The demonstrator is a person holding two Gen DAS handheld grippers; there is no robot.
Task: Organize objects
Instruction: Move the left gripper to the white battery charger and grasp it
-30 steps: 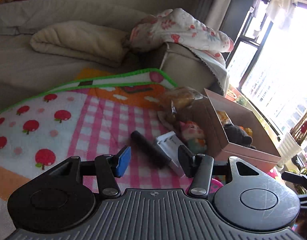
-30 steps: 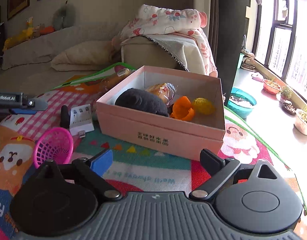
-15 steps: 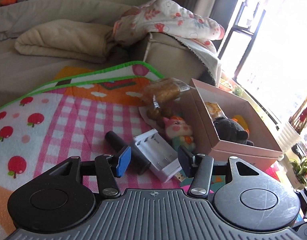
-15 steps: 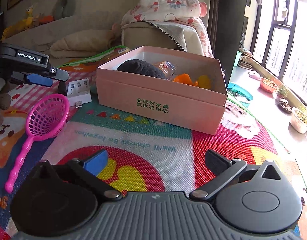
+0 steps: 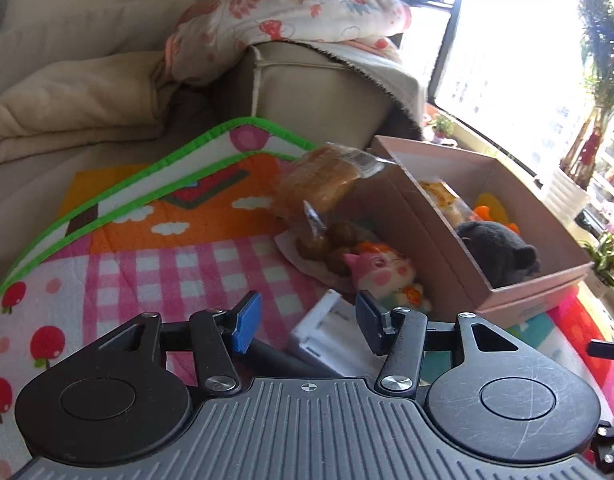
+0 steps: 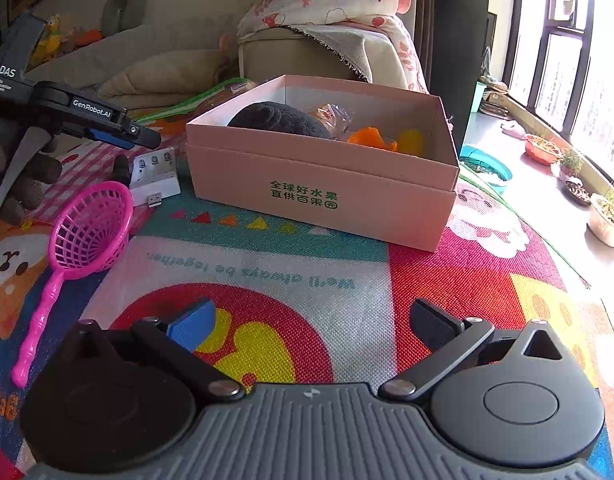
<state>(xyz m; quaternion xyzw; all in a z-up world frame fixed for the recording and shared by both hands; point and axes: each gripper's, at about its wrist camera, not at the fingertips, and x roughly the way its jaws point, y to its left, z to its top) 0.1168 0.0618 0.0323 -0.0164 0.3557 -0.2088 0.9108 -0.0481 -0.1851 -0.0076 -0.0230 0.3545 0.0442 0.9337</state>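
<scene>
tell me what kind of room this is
Most likely a home living room with a child's play corner: a colourful cartoon play mat covers the floor, a beige sofa draped with a floral blanket stands behind it, and potted plants line the window sill.

Open pink box (image 6: 323, 184) on the play mat (image 6: 267, 280), holding a dark plush (image 6: 279, 120); white charger (image 6: 155, 176) and pink net scoop (image 6: 87, 232) at its nine o'clock.

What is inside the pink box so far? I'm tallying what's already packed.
Inside the pink box: a dark grey plush, a clear-wrapped snack, an orange toy and a yellow one. Whatever lies beneath them is hidden by the box wall.
</scene>
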